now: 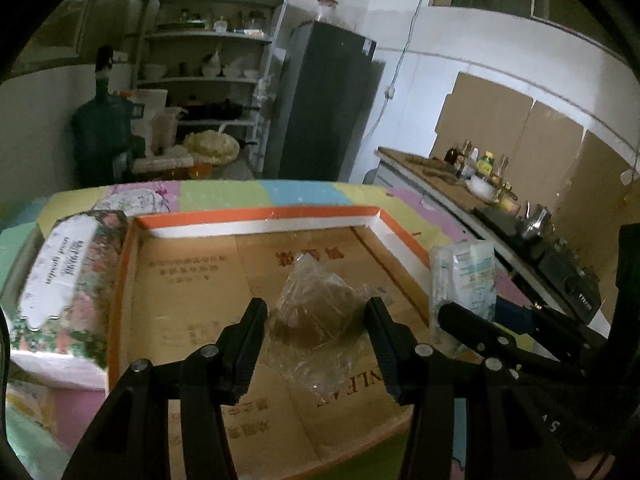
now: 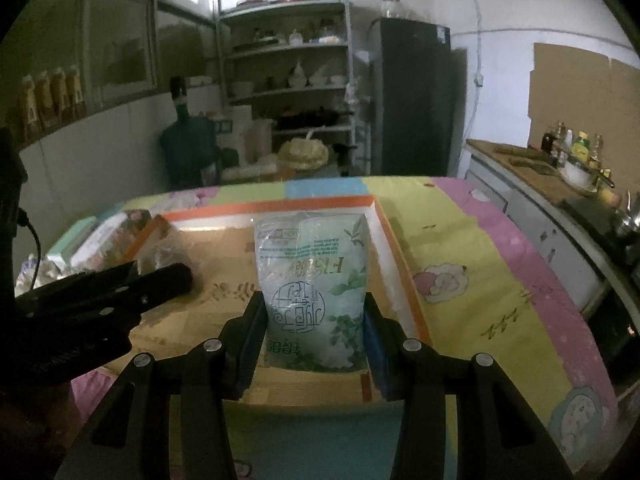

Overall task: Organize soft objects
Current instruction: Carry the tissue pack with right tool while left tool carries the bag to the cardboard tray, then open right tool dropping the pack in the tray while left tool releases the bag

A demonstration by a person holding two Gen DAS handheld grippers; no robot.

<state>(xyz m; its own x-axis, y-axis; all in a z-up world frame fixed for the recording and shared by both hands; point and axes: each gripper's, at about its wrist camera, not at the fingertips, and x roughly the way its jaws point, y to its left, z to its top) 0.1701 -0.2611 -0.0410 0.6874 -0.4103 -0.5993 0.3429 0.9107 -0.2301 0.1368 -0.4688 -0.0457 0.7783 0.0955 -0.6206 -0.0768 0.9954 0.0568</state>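
Your left gripper [image 1: 318,320] is clamped on a clear plastic bag [image 1: 320,304] over the cardboard tray [image 1: 256,216]. Your right gripper [image 2: 314,316] is clamped on a tissue pack [image 2: 316,276] by the tray's right wall.

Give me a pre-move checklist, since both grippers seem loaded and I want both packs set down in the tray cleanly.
1. Right gripper clamped on the tissue pack: ok, both pads press its sides.
2. Left gripper clamped on the clear bag: ok, the jaws bracket it and it looks pinched.
3. Both loads over the cardboard tray: ok.
4. Bare tray floor under each load: ok, nothing else lies inside.
5. Grippers clear of each other: ok, side by side with a gap.
6. Loads touching the tray floor: cannot tell.
7. Floral tissue pack outside the tray's left wall: not ok, not yet tidied.
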